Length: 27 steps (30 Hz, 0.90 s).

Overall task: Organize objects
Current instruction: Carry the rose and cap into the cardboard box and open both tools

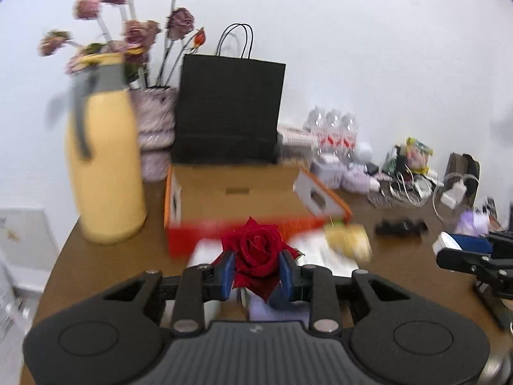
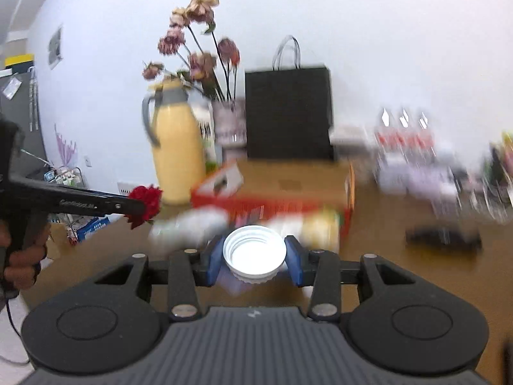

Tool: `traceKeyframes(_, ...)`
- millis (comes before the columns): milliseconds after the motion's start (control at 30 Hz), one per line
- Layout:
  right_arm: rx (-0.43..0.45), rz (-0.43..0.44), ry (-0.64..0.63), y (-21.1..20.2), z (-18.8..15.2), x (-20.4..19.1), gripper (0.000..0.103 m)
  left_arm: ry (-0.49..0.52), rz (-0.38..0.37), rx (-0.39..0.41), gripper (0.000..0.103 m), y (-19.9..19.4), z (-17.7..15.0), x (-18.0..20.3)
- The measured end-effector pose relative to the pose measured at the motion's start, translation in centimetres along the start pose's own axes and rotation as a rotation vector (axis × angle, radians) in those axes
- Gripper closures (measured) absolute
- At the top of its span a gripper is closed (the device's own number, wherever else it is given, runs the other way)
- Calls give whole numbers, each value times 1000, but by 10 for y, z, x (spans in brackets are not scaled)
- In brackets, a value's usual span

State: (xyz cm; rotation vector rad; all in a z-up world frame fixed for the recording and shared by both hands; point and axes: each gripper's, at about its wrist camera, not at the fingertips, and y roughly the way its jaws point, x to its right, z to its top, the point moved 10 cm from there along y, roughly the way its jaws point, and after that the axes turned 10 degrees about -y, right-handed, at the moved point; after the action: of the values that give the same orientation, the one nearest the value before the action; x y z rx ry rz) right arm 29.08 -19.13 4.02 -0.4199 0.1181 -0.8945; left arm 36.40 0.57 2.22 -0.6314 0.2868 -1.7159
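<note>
Left gripper (image 1: 256,271) has its blue fingers (image 1: 227,272) clamped on a red rose (image 1: 256,253), and the right gripper (image 2: 255,258) is squeezing a white screw cap (image 2: 254,253) between its own, open side facing the camera. Both are held up off the brown surface (image 1: 105,266), so I'd say this is the carry step, with nothing placed yet. Just beyond sits an open orange-edged cardboard box (image 1: 237,189); a yellow thermos jug (image 1: 105,163) stands far left and a black paper bag (image 1: 229,109) behind. Next move, my guess: ease each item over the box and let go without crushing the petals.
</note>
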Motion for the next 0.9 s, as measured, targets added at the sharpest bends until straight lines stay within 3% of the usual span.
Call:
traceKeyframes(133, -105, 40, 24, 110, 65, 53, 62, -44, 28, -147, 75, 113, 69, -18)
traceKeyframes(200, -202, 0, -5, 186, 80, 80, 62, -54, 115, -183, 75, 168, 89, -35)
traceKeyframes(367, -427, -109, 87, 332, 53, 142, 62, -84, 267, -279, 72, 275, 107, -78)
traceKeyframes(433, -459, -134, 85, 364, 40, 157, 60, -66, 317, -286, 55, 298, 107, -90)
traceKeyframes(467, -481, -156, 82, 379, 34, 165, 47, -70, 335, -287, 55, 302, 104, -97)
traceKeyframes(500, -500, -183, 87, 388, 28, 171, 38, -83, 315, -291, 54, 305, 103, -99)
traceKeyframes(600, -443, -211, 4, 396, 33, 167, 17, -124, 274, -287, 42, 300, 106, -100)
traceKeyframes(733, -394, -195, -22, 381, 52, 156, 16, -124, 271, -277, 25, 275, 115, -86)
traceKeyframes(900, -381, -159, 8, 334, 73, 146, 0, -87, 252, -262, 19, 216, 123, -58)
